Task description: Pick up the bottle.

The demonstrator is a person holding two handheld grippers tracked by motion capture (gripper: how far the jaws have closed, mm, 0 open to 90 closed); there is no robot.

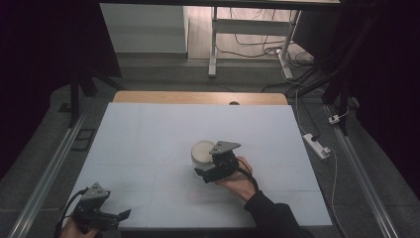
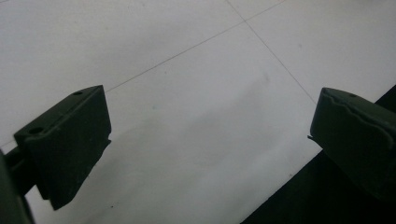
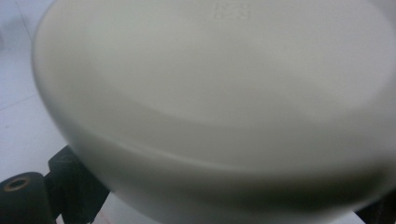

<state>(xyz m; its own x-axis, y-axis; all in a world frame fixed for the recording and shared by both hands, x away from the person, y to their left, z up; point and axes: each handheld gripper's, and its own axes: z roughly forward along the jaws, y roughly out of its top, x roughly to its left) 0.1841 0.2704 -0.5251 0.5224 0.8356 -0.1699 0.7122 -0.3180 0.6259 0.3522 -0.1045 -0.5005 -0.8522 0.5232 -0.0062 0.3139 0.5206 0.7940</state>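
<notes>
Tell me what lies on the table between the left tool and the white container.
Nothing: in the high view, only bare white tabletop stretches from the left tool to the white container at the right tool.

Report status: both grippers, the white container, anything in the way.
Left gripper open, idle at table's near-left corner. Right gripper at white container, grip unclear. No obstructions visible.

bowl (image 3: 224, 84): smooth, satin plastic (cream) | table (image 1: 148, 134): matt white | tool jaws: matt black
</notes>
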